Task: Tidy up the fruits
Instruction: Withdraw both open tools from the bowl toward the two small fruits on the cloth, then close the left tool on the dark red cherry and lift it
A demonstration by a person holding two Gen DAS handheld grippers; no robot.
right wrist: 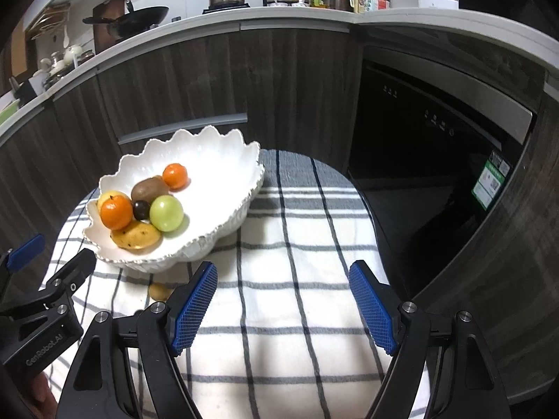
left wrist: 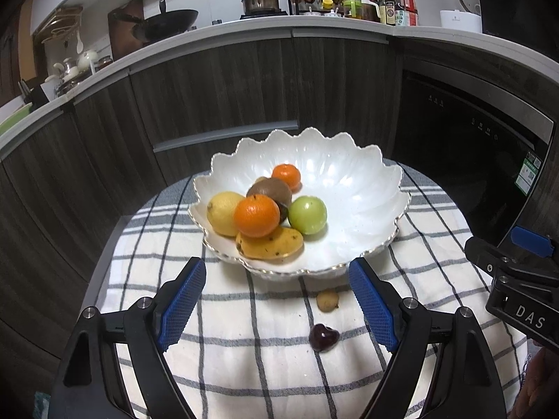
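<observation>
A white scalloped bowl [left wrist: 367,202] [right wrist: 216,164] stands on a checked cloth [left wrist: 272,363] [right wrist: 290,279]. In it lie two oranges [left wrist: 256,214], a lemon [left wrist: 222,211], a kiwi [left wrist: 270,190], a green fruit [left wrist: 307,214] and a yellow mango [left wrist: 270,244]. On the cloth in front of the bowl lie a small tan fruit [left wrist: 327,300] [right wrist: 160,291] and a dark cherry [left wrist: 323,337]. My left gripper [left wrist: 277,307] hangs open over them, empty. My right gripper [right wrist: 283,309] is open over bare cloth, to the right of the bowl.
The small covered table stands before dark wood cabinets [left wrist: 216,94] and a black built-in appliance [right wrist: 429,146] at right. The counter behind carries a wok [left wrist: 171,21], a pot [left wrist: 260,3] and bottles [left wrist: 394,7]. The cloth's edges drop off left and right.
</observation>
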